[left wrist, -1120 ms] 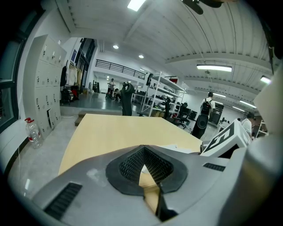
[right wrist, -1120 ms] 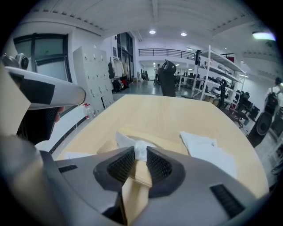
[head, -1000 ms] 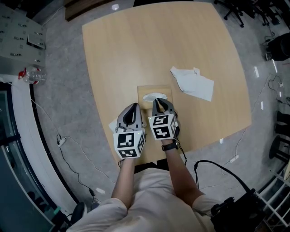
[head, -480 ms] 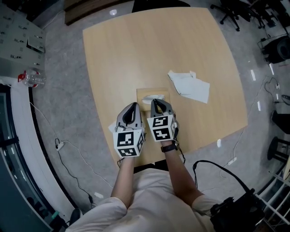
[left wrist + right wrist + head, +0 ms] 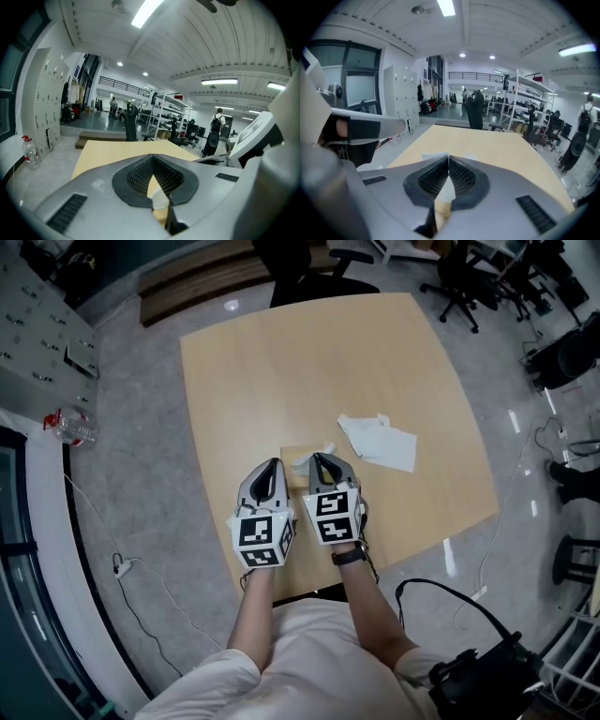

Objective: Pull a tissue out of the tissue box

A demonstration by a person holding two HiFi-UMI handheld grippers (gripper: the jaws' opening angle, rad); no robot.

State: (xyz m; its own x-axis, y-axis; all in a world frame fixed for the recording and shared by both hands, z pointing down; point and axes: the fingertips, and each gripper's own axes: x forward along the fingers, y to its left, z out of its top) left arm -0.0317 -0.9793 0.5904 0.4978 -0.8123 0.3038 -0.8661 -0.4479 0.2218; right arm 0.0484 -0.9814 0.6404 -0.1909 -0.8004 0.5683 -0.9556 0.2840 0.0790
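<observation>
A tan tissue box (image 5: 291, 454) lies on the wooden table (image 5: 309, 362) near its front edge, mostly hidden under my two grippers. A white tissue (image 5: 300, 463) rises from its top. My right gripper (image 5: 317, 458) is shut on this tissue. In the right gripper view the tissue (image 5: 446, 190) shows in the gap behind the closed tips (image 5: 449, 157) and pokes out past them on both sides. My left gripper (image 5: 273, 465) hovers just left of the box. Its tips (image 5: 152, 157) meet with nothing between them, and the box (image 5: 161, 216) shows below.
A crumpled loose tissue (image 5: 379, 442) lies on the table to the right of the box. An office chair (image 5: 300, 263) stands at the table's far edge. A water bottle (image 5: 70, 426) lies on the floor at the left. Cables run over the floor near the front.
Both grippers have risen above the table. The right jaws have closed on the tissue and lifted it with them, so less of the box shows.
</observation>
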